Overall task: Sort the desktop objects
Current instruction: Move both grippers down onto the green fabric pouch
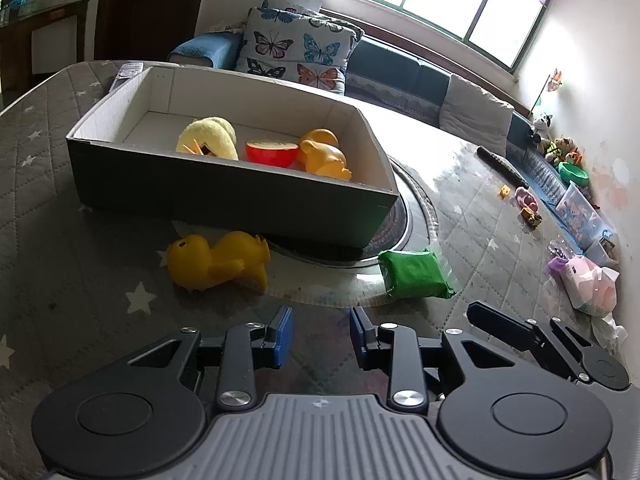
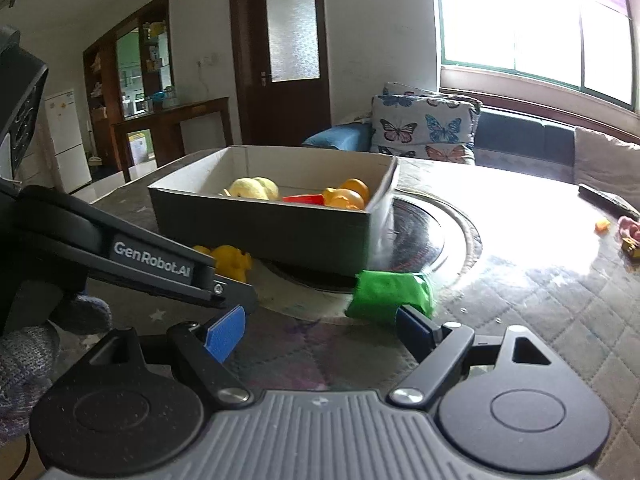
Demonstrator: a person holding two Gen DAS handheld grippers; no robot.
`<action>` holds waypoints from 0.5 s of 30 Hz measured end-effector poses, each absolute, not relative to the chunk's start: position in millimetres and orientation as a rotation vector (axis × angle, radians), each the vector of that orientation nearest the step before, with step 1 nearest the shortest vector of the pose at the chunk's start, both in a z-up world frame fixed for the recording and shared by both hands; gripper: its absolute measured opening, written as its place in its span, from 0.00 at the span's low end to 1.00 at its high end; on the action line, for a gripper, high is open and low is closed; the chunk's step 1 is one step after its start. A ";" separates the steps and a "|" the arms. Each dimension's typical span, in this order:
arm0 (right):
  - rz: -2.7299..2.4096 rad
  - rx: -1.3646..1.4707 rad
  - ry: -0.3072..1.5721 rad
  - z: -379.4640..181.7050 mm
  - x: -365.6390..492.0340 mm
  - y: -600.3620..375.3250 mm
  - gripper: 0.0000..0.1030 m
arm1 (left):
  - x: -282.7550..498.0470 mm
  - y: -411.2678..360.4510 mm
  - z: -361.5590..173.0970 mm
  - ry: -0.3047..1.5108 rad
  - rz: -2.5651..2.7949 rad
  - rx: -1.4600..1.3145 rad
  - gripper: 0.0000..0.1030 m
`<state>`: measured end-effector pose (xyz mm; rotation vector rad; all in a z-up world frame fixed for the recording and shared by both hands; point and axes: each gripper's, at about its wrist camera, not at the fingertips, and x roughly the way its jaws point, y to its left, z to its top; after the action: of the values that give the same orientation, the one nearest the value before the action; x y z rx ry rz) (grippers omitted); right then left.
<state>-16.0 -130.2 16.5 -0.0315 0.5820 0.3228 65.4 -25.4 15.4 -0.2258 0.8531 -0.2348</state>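
Two loose things remain on the quilted desk [image 1: 60, 184] in front of the grey box [image 1: 224, 196]: a yellow rubber duck [image 1: 218, 260] and a green packet [image 1: 414, 274]. The box already holds a plush yellow toy [image 1: 210, 138], a red apple half [image 1: 272, 152] and an orange duck [image 1: 324, 156].

What the coming move turns on, as I judge it, is which gripper lies closer to which thing. The green packet lies just ahead of the right gripper [image 2: 320, 330], a little toward its right finger, whose blue pad overlaps the packet's near edge in the right wrist view; I cannot tell whether they touch. The packet's [image 2: 390, 294] long axis runs across the line the gripper points along, so the fingers would have to straddle its longer side or turn. The right gripper's jaws stand wide apart, with nothing clamped between them.

The left gripper [image 1: 320, 336] is released too, its blue pads apart over bare quilt. The yellow duck lies ahead and to its left, on its side, body lengthwise across the view, close against the foot of the box. The packet is ahead to its right, nearer the other gripper, so the duck looks like the left hand's job.
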 end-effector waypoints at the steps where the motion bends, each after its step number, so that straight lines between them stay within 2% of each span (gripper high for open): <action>1: 0.317 -0.027 0.585 15.4 -15.4 -132.3 0.82 | 66.0 -26.7 14.6 0.856 -0.235 -0.224 0.32; 15: 0.267 0.009 0.605 2.9 -7.0 -153.6 0.82 | 78.9 -43.4 6.6 0.888 -0.248 -0.204 0.32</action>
<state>-7.0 -153.6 2.9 0.0088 0.6051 0.2668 78.9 -43.4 6.6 -0.2045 0.8878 -0.2482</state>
